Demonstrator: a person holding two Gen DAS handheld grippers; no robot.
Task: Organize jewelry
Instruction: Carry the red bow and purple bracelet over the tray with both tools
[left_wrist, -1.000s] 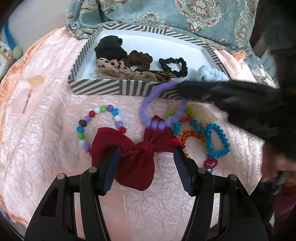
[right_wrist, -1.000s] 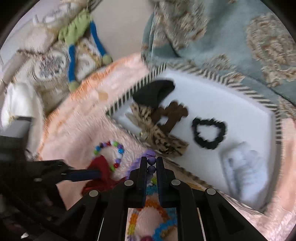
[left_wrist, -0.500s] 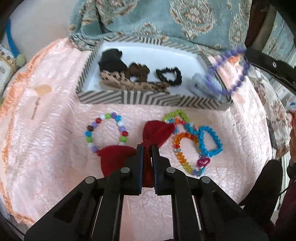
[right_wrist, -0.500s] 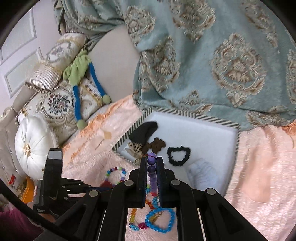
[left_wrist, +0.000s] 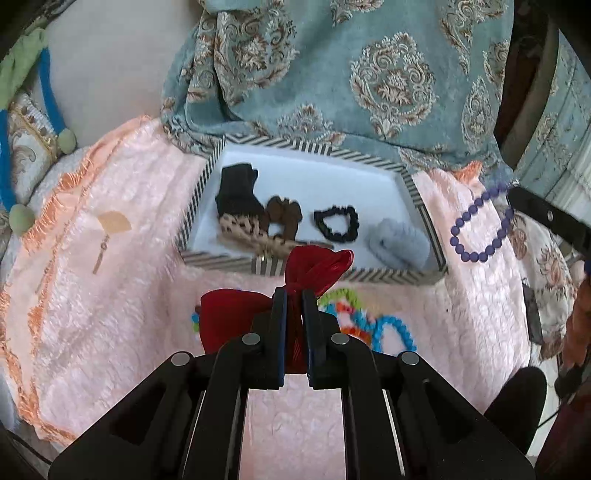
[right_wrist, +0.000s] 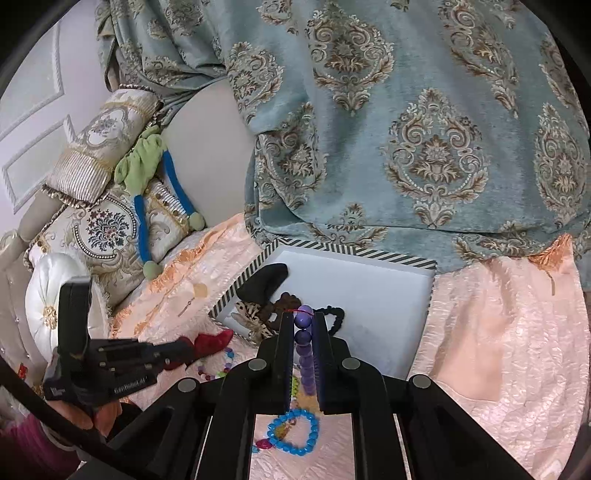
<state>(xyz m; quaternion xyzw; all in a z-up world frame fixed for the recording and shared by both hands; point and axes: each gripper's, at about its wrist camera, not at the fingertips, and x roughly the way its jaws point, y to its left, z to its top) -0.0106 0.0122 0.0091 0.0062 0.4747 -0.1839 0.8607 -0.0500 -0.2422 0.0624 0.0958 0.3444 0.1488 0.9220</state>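
Here your left gripper (left_wrist: 294, 295) pinched the red bow (left_wrist: 314, 267) above the pink blanket (left_wrist: 92, 295), your right gripper (right_wrist: 303, 325) clamped the purple bracelet (right_wrist: 305, 338), so you needed gentle drops inside the striped tray (left_wrist: 325, 147).

The red bow (left_wrist: 314, 273) is pinched at its knot in the left claw (left_wrist: 294, 295), lobes spreading either side. The purple bead bracelet (right_wrist: 305, 334) hangs clamped in the right claw (right_wrist: 303, 321).

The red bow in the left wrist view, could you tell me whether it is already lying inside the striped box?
No, the red bow is clamped in the left gripper, raised in front of the striped box.
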